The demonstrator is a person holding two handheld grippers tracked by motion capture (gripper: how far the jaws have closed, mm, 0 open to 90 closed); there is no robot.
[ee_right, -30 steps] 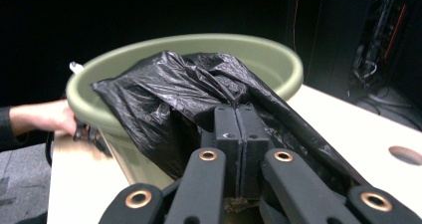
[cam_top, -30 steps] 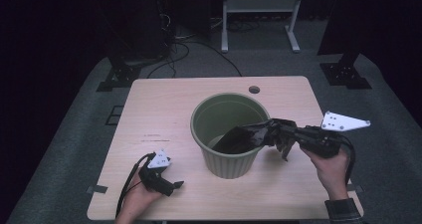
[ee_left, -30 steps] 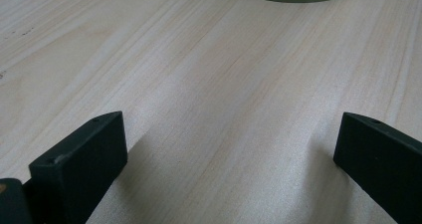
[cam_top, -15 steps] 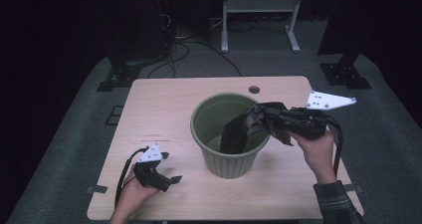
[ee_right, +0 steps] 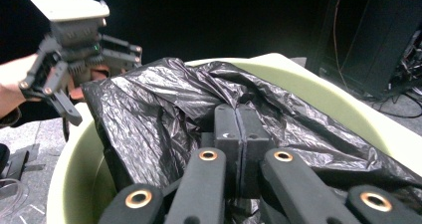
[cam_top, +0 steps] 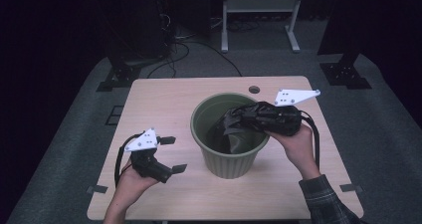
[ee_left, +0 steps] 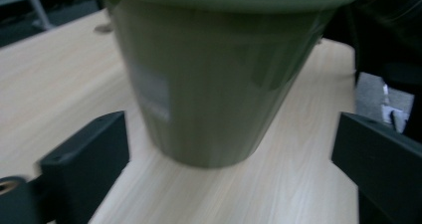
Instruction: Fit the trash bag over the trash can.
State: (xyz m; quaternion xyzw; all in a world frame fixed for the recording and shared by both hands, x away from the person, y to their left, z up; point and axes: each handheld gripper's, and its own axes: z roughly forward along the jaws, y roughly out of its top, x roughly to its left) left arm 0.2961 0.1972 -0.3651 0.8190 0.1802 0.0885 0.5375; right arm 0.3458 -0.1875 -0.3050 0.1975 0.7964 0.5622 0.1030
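A green plastic bin (cam_top: 229, 162) stands upright in the middle of the wooden table (cam_top: 159, 104). My right gripper (cam_top: 238, 118) hangs over the bin's right rim, pointing left, shut on a crumpled black plastic bag (cam_top: 233, 130) that droops into the bin. In the right gripper view its jaws (ee_right: 240, 129) are pressed together, with bag (ee_right: 149, 109) folds around them above the bin's rim (ee_right: 308, 94). My left gripper (cam_top: 173, 154) is held above the table to the left of the bin, open and holding nothing. In the left gripper view it (ee_left: 234, 169) faces the bin's wall (ee_left: 209, 84).
A round cable hole (cam_top: 254, 89) sits in the table's far edge. Beyond the table are a metal stand (cam_top: 259, 15) and dark stand bases at the left (cam_top: 119, 77) and right (cam_top: 346, 74) on grey floor. Bare tabletop lies at the left and front.
My right gripper has carried the black bag up and to the left, over the bin's opening. My left gripper has lifted off the table, staying to the left of the bin.
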